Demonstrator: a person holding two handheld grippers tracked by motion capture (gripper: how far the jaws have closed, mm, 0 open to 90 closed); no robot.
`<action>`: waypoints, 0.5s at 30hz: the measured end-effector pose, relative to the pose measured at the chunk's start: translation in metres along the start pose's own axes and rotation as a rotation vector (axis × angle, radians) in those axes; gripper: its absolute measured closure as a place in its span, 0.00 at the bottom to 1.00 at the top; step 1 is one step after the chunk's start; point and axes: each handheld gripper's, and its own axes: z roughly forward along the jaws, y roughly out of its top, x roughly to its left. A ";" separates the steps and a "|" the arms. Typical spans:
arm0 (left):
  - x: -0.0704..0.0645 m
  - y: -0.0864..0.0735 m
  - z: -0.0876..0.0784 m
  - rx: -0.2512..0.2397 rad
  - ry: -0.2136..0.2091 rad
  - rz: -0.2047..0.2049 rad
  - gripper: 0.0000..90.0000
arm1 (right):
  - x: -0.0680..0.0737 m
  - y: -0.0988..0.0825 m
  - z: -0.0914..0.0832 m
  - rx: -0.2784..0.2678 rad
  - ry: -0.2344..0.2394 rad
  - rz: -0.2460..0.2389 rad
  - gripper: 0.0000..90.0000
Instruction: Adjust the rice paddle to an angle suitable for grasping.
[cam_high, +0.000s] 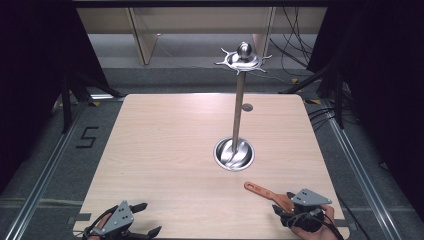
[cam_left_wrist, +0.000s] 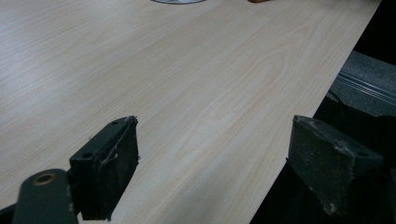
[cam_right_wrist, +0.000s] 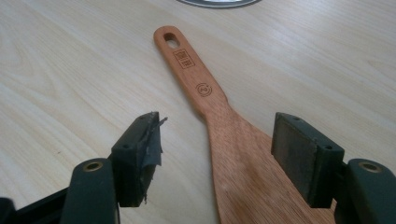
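1. Black jaws of the right gripper (cam_right_wrist: 217, 158) stand wide apart, one on each side of the wooden spatula (cam_right_wrist: 224, 135). They do not touch it.
2. Under them, the spatula lies flat on the table (cam_high: 165, 150). Its wide blade sits between the jaws, and its thin handle points toward the metal stand (cam_high: 234, 152). The handle end has a small hole in it.
3. From the stand, the spatula is on the near side, close to the round base. The right gripper (cam_high: 300, 212) is just behind the spatula, at the table's near edge.
4. Over on the other side of the stand, far from it, the left gripper (cam_high: 145, 220) waits at the near edge too. Its jaws (cam_left_wrist: 210, 163) are spread wide and hold nothing.
5. Rising from its shiny round base, the stand has a tall thin pole, with a ball and little hooks on top.
6. I think the spatula is light, hard and stiff. It will not bend or break easily. Smooth wood can slip, so a good place to pinch it looks like the neck, where the blade gets narrow.
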 end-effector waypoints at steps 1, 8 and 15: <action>0.000 0.000 0.000 0.005 0.000 0.006 0.17 | 0.000 0.000 0.000 0.001 -0.003 -0.010 0.38; 0.000 0.000 0.000 0.005 0.001 0.006 0.17 | -0.001 0.000 0.001 0.010 0.001 -0.031 0.38; 0.001 0.000 -0.001 0.011 -0.001 0.010 0.17 | 0.002 0.001 0.000 0.029 0.016 0.004 0.38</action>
